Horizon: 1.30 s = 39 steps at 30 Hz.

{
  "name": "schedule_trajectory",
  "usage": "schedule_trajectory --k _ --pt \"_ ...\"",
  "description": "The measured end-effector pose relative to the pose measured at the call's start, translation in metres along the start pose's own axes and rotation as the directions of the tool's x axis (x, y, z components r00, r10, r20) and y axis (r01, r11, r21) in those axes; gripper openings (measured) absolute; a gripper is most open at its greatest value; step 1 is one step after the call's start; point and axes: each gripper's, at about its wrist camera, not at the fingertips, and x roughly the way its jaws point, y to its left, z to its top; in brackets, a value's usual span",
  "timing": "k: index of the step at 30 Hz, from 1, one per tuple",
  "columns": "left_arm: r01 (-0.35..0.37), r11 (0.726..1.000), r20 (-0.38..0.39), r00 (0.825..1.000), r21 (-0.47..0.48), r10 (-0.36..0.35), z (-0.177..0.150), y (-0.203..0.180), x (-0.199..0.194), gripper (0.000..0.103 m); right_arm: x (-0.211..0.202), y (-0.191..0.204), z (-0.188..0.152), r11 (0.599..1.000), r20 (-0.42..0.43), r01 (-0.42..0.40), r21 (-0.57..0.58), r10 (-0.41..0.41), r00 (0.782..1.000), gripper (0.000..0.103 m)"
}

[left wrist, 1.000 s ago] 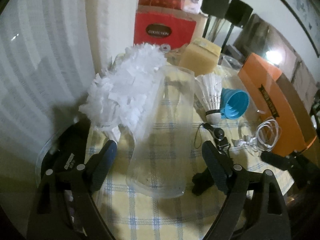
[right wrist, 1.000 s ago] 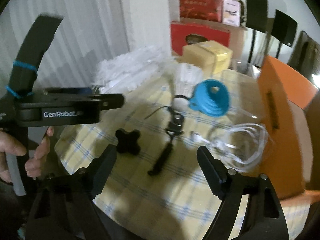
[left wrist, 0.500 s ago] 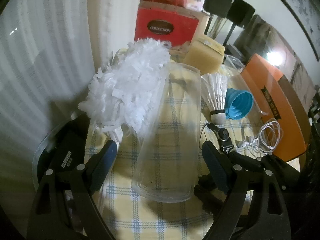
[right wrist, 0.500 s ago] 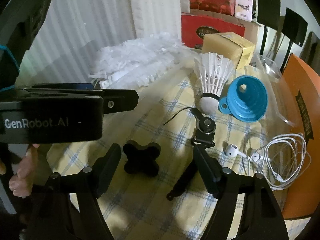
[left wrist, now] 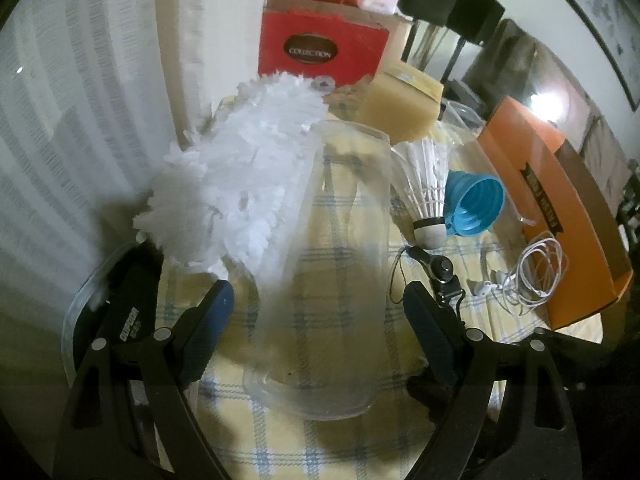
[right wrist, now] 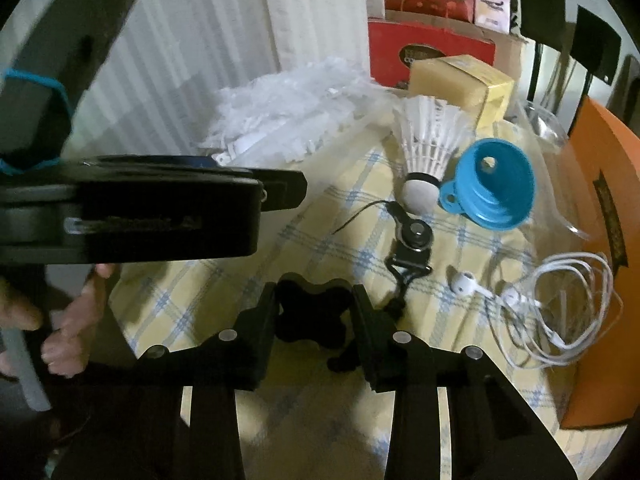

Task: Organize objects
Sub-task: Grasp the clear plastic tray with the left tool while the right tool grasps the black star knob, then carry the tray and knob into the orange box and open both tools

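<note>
Checked tablecloth (right wrist: 352,236) | black cross-shaped knob (right wrist: 312,312) between right gripper (right wrist: 314,320) fingers

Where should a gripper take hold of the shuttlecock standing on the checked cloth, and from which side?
Grip the shuttlecock at its rounded cork base, coming in low from the near side. It stands cork-down with fragile feathers flaring upward, and the blue funnel crowds its right.

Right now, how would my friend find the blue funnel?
Find the big orange box on the yellow checked cloth. Beside it lies the blue funnel, touching the white shuttlecock. It is the only blue, cup-shaped thing there.
</note>
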Motion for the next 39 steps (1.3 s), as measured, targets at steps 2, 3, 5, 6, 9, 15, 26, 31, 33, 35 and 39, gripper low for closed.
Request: schedule_trajectory --k 2,3,5,6,9,15,26,31,33,35,39 --pt "-0.009 1.0 -0.012 1.0 0.016 0.009 0.001 -0.004 0.003 0.081 -0.012 -0.002 -0.001 1.0 0.012 -0.002 0.004 0.001 1.0 0.036" --pt "-0.015 1.0 -0.018 1.0 0.024 0.015 0.001 -0.006 0.005 0.077 -0.017 -0.003 -0.001 1.0 0.017 -0.002 0.004 0.002 1.0 0.036" --pt "-0.027 0.999 -0.032 0.999 0.04 0.029 0.001 -0.01 0.008 0.07 -0.028 -0.006 -0.003 1.0 0.027 0.0 0.009 0.0 1.0 0.036" --pt "-0.034 0.999 -0.036 0.999 0.043 0.035 0.001 -0.011 0.01 0.06 -0.033 -0.008 -0.004 1.0 0.03 0.0 0.012 0.0 1.0 0.036" --pt "-0.046 0.998 -0.041 0.998 0.036 0.048 -0.001 -0.012 0.01 0.057 -0.047 -0.014 -0.007 1.0 0.04 0.004 0.025 -0.005 0.999 0.036" --pt "-0.057 0.998 -0.011 0.998 0.029 0.058 -0.008 -0.016 -0.006 0.055 -0.074 -0.032 -0.011 0.998 0.077 0.013 0.058 -0.017 0.997 0.036" --pt "-0.009 0.998 0.115 0.993 -0.063 0.016 -0.016 -0.021 -0.061 0.053 -0.126 -0.064 -0.014 0.991 0.155 0.038 0.127 -0.057 0.986 0.036" --pt "0.027 0.999 0.171 0.985 -0.028 -0.022 -0.011 -0.039 -0.089 0.053 -0.152 -0.081 -0.016 0.985 0.184 0.07 0.156 -0.099 0.978 0.036" --pt "0.04 0.999 0.189 0.981 -0.009 -0.038 -0.008 -0.05 -0.097 0.053 -0.16 -0.089 -0.018 0.982 0.193 0.085 0.172 -0.118 0.974 0.036" --pt "0.054 0.999 0.202 0.978 0.005 -0.053 -0.005 -0.06 -0.101 0.053 -0.165 -0.095 -0.02 0.978 0.2 0.098 0.183 -0.135 0.971 0.036" --pt "0.076 0.997 0.216 0.973 0.031 -0.081 0.0 -0.082 -0.107 0.053 -0.177 -0.112 -0.023 0.969 0.211 0.128 0.213 -0.173 0.962 0.036"
